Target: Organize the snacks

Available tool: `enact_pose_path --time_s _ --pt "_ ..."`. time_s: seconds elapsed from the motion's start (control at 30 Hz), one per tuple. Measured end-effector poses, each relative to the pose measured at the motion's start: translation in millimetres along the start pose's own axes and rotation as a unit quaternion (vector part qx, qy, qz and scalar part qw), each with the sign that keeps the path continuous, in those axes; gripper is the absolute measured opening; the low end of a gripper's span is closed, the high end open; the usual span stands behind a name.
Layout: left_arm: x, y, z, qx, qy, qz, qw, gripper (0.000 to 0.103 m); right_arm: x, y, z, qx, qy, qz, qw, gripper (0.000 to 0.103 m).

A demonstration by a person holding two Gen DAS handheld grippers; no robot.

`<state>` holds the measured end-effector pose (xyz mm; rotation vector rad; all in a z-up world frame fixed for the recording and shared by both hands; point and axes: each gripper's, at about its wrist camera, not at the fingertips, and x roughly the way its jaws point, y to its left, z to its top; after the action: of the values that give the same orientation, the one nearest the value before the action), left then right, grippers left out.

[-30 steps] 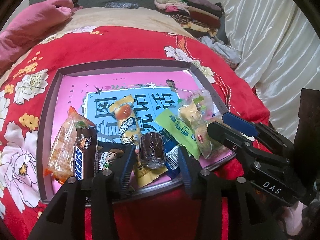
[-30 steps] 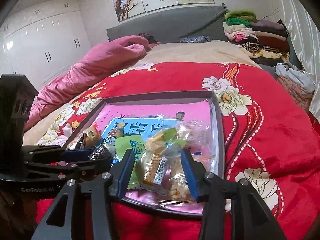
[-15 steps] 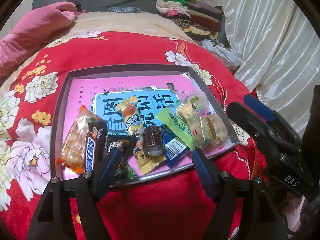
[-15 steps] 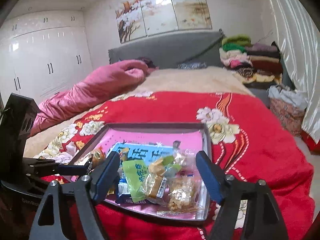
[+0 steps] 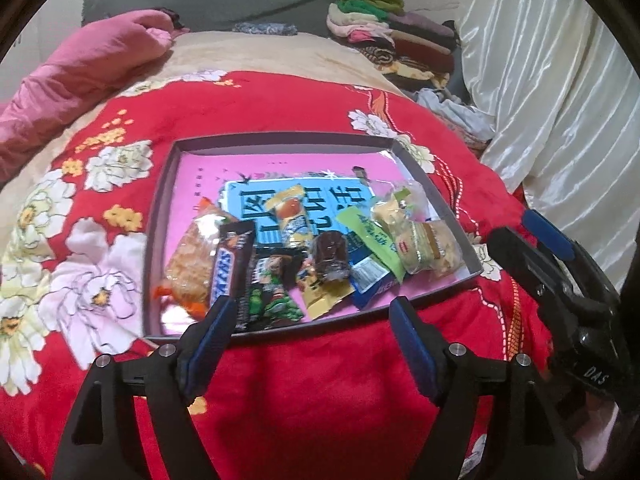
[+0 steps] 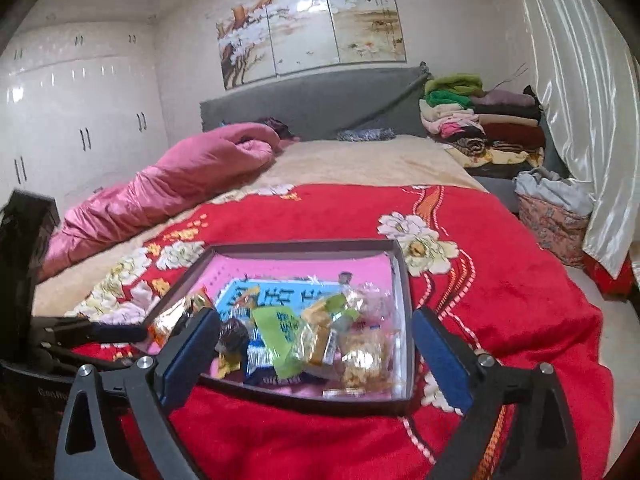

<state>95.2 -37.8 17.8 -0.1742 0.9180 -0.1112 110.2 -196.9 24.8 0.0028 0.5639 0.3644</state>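
Snacks (image 5: pixel 304 256) lie heaped along the near edge of the tray (image 5: pixel 160 200) on the bed. Left claw (image 5: pixel 312 332) and right claw (image 6: pixel 316 344) have just been opening, nothing between them. Judged: between picks; next needs one packet singled out.

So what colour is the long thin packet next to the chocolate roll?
Bright green packet with blue writing, clearest in the left wrist view.

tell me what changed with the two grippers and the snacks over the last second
Both grippers let go and backed away from the tray: the left gripper released the round brown snack, the right gripper the clear-wrapped biscuit pack. Their jaws have just been opening, nothing between them. The snacks stayed put.
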Motion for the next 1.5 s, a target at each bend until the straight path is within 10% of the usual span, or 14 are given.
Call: enact_pose_path --time_s 0.7,1.5 --pt "-31.9 13.9 -41.3 -0.025 0.008 0.017 0.9995 0.081 -42.7 26.6 -40.2 0.041 0.081 -0.023 0.996 0.097" --pt "-42.7 13.1 -51.3 -0.026 0.008 0.027 0.9993 0.081 -44.1 39.5 -42.5 0.004 0.069 -0.014 0.997 0.099"
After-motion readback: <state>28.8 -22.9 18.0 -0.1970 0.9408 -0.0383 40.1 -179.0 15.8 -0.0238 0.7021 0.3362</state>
